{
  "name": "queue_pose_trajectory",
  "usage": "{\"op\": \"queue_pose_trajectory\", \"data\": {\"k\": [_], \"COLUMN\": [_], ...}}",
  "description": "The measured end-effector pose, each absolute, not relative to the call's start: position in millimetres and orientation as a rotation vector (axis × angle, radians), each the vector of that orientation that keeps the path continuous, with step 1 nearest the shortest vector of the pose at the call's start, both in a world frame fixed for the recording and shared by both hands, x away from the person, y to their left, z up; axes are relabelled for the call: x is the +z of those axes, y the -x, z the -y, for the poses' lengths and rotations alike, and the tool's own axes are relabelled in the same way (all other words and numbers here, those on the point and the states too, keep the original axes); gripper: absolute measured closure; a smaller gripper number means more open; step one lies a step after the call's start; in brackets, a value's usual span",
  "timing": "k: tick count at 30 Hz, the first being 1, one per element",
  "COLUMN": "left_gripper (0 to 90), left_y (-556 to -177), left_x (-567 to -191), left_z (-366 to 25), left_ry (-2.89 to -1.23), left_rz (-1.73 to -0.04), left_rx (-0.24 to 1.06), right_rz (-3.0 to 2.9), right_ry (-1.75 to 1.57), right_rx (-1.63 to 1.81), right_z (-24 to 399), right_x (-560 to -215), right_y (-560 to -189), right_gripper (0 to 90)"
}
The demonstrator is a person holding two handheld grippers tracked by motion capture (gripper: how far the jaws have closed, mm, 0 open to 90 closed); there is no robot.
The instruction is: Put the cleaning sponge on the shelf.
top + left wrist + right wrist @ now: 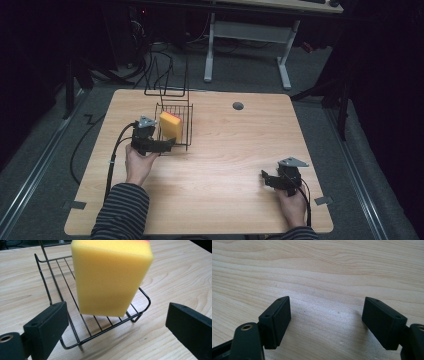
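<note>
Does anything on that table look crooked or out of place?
Only the yellow sponge: it stands on end in the black wire basket, tilted rather than lying flat. Nothing looks spilled or broken. The left claw is open before it; the right claw is open over bare wood.

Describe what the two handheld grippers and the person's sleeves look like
Both grippers are black. The left gripper and right gripper each carry a grey three-cornered plate on top and trail a black cable. Their jaws are flat, blocky black pads with small screw holes, and a brass-coloured ring shows at the base. The person's left sleeve is striped dark and light grey; the right sleeve looks similar.
</note>
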State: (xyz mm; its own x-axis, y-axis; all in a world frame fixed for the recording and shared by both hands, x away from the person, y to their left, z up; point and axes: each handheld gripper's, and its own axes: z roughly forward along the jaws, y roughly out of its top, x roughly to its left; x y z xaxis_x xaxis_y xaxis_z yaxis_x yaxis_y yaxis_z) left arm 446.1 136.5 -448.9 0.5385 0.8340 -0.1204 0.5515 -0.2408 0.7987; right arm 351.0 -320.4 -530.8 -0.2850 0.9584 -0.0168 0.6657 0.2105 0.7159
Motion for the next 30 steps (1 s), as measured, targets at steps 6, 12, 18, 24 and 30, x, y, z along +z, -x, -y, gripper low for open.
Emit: {"op": "queue_pose_trajectory", "data": {"k": [6, 12, 18, 24, 30], "left_gripper": [6.2, 6.7, 7.1, 7.5, 7.8], "left_y": [-439, -432, -425, -418, -412], "left_x": [-445, -442, -438, -433, -430], "left_z": [-141, -149, -157, -161, -163], "left_ry": [-1.929, -1.908, -1.881, -1.88, -1.87], "left_rz": [-1.112, -1.116, -1.116, -1.106, -1.103], "left_rx": [0.416, 0.422, 0.432, 0.448, 0.452], "right_rz": [-2.028, -2.028, -2.028, -2.028, -2.028], "right_ry": [-1.502, -1.502, -1.502, -1.502, -1.502], "right_rx": [0.84, 0.84, 0.84, 0.84, 0.84], "right_z": [320, 320, 320, 320, 320], "right_x": [-531, -531, -531, -531, -531], "right_y": [-351, -351, -351, -351, -351], "right_gripper": [23.5, 23.5, 23.5, 23.5, 23.5]}}
